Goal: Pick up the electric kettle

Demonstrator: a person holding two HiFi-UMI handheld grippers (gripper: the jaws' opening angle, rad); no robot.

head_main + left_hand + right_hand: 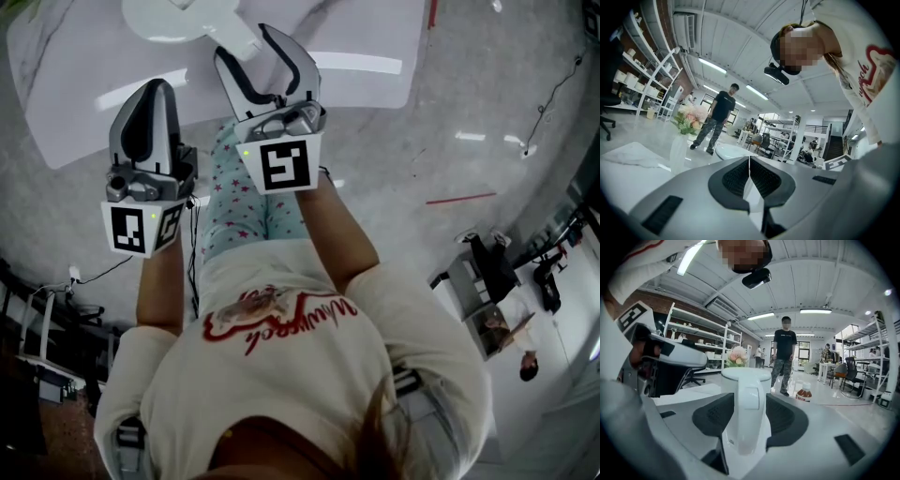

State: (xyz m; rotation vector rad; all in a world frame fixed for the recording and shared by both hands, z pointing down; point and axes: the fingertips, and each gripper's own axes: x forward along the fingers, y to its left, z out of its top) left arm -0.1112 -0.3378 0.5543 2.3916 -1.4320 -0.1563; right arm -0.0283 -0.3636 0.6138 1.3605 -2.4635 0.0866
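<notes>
The right gripper (751, 415) is standing with its jaws spread wide, and the white electric kettle (746, 380) is showing its handle upright between the two dark pads, close to each but not squeezed by either. In the head view the kettle (173, 19) is sitting on the white worktop (356, 56) at the far edge of the scene, with the right gripper (248, 52) reaching onto its handle. The left gripper (153, 94) is hanging just left of it, nearer the person, and its jaws (749, 171) are pressing together on nothing. A brown bottle (804, 392) is standing on the worktop, right of the kettle.
</notes>
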